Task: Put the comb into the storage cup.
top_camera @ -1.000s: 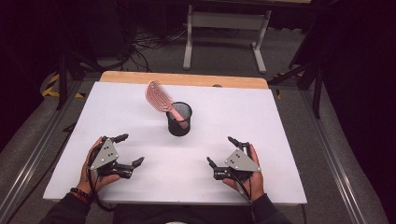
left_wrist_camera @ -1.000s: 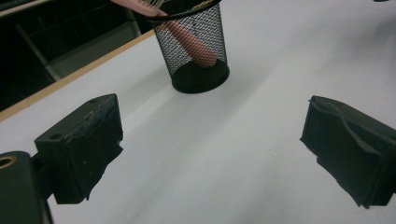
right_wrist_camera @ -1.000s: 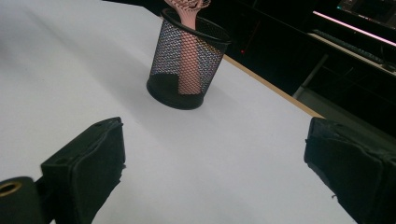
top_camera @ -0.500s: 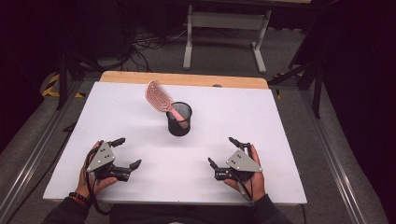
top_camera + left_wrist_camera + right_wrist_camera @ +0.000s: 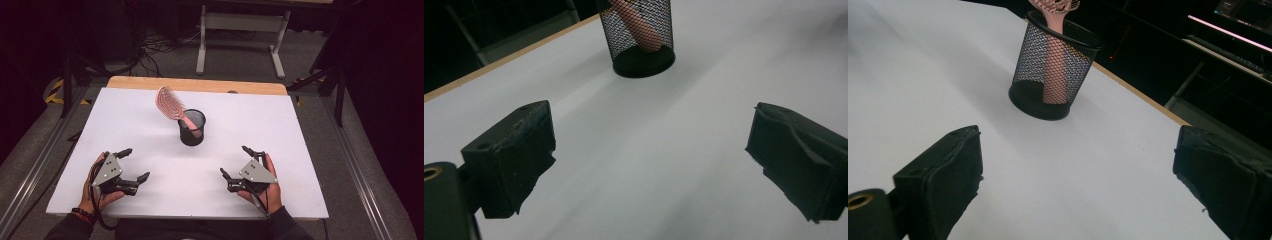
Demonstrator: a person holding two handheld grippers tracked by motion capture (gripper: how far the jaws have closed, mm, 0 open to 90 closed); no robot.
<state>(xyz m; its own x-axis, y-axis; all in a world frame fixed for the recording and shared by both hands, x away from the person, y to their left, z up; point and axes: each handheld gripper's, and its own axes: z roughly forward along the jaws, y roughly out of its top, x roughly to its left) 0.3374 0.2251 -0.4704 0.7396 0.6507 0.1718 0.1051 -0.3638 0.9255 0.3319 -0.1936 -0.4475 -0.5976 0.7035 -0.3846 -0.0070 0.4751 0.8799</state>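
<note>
A pink hairbrush (image 5: pixel 175 110) is seen standing handle-down in a black mesh cup (image 5: pixel 192 131) near the middle of the white table (image 5: pixel 300 130). The brush head leans out over the cup rim toward the far left; the handle is inside, visible through the mesh in the right gripper view (image 5: pixel 1053 75) and the left gripper view (image 5: pixel 636 25).

The left gripper (image 5: pixel 131 165) is held low over the near left part of the table, jaws spread wide, nothing between them. The right gripper (image 5: pixel 235 162) is held over the near right part, jaws likewise spread and empty. Both are well apart from the cup, one to each side, and both are pointed roughly toward it. In each gripper view the cup (image 5: pixel 1054 75) is framed between the two black jaws, with bare table in between.

Judged state of work: the brush is lodged in the cup and no contact is made with either thing. If the brush is to be placed in the cup, that part reads as done and only a rest pose is left. If it is to be taken out, nothing is begun: an approach, a pinch on the brush head or upper handle, and a lift are all left. Which of the two applies cannot be told from the pose alone. The cup is upright and nothing is spilled or tipped.
</note>
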